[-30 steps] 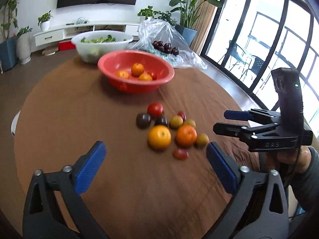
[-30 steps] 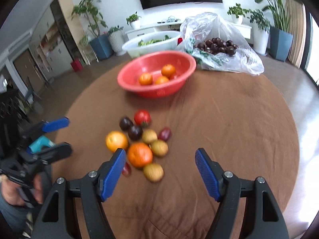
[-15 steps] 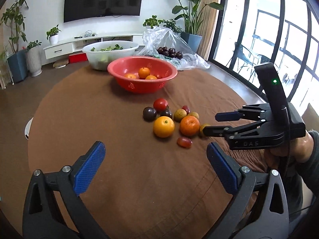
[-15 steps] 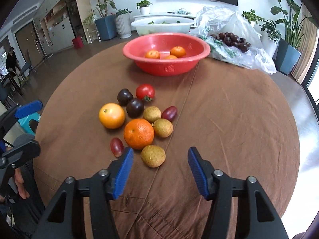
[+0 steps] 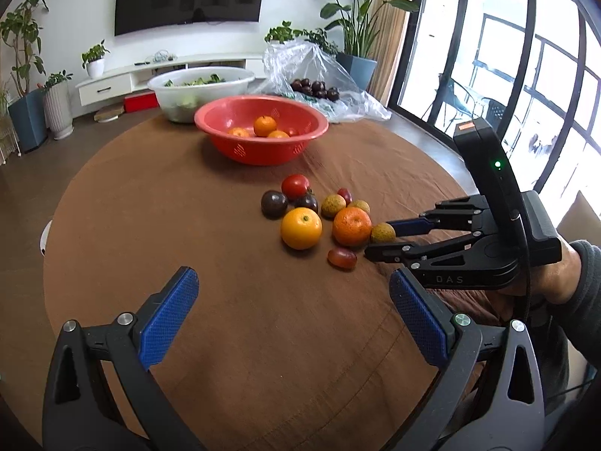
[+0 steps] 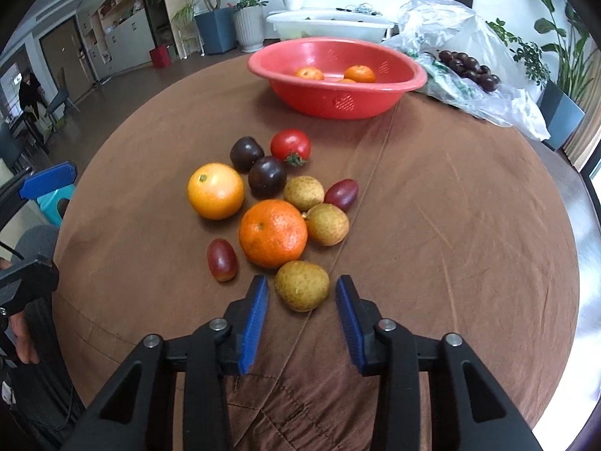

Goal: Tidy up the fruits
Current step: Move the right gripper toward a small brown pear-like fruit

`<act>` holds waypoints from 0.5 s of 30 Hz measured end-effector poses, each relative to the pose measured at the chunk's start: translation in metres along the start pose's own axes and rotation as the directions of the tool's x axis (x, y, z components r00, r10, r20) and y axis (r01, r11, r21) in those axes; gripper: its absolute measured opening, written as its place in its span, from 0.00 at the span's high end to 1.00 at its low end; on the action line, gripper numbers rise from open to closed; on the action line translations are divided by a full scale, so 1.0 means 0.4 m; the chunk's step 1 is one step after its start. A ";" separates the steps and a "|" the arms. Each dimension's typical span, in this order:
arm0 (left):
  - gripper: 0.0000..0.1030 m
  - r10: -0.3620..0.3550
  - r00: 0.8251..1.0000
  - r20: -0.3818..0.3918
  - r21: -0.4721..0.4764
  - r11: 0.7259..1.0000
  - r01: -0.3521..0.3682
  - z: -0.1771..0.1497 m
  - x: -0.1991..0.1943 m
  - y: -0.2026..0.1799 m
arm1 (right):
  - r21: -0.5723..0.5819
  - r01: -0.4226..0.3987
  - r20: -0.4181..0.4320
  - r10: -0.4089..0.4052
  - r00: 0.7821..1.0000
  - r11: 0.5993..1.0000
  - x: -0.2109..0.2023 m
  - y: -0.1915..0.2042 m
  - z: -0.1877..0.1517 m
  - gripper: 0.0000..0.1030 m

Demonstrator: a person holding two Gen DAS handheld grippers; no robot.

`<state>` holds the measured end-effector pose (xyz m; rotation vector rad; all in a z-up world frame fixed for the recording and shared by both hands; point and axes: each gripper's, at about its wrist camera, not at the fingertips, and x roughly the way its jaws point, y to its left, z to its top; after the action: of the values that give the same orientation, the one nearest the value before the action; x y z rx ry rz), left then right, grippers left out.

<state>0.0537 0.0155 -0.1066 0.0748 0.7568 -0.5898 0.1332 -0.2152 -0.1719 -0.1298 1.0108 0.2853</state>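
Several fruits lie in a cluster on the brown tablecloth: a yellow orange (image 6: 215, 190), a mandarin (image 6: 273, 233), dark plums (image 6: 267, 176), a red tomato (image 6: 290, 146), red grapes (image 6: 222, 259) and tan round fruits. My right gripper (image 6: 302, 294) is open, its blue pads on either side of the nearest tan fruit (image 6: 302, 285), not touching it. The left wrist view shows this gripper (image 5: 379, 236) around that fruit (image 5: 383, 232). My left gripper (image 5: 293, 297) is wide open and empty, short of the cluster. A red bowl (image 6: 338, 97) holds three mandarins.
A clear plastic bag (image 6: 469, 56) with dark plums lies behind the red bowl to the right. A white bowl of greens (image 5: 199, 90) stands behind it. The round table's edge (image 6: 563, 248) drops off at right. Plants, a TV stand and windows surround it.
My right gripper moved forward and down to the nearest tan fruit and narrowed around it. The left gripper stayed wide open, its view shifting slightly.
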 end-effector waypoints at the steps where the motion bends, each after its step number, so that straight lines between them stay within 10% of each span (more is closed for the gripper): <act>1: 0.00 0.001 1.000 -0.005 0.001 1.000 -0.001 0.000 0.002 0.000 | -0.003 0.000 0.001 0.000 1.000 1.000 0.000 0.001 0.000 0.61; 15: 0.00 0.013 0.995 -0.098 0.044 0.999 -0.009 0.045 0.067 0.038 | 0.042 -0.032 0.015 0.032 0.999 0.999 -0.019 -0.018 -0.012 0.70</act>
<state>0.0885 0.0104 -0.1134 0.1491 0.8385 -0.5954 0.1278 -0.2246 -0.1680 -0.0734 1.0048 0.2934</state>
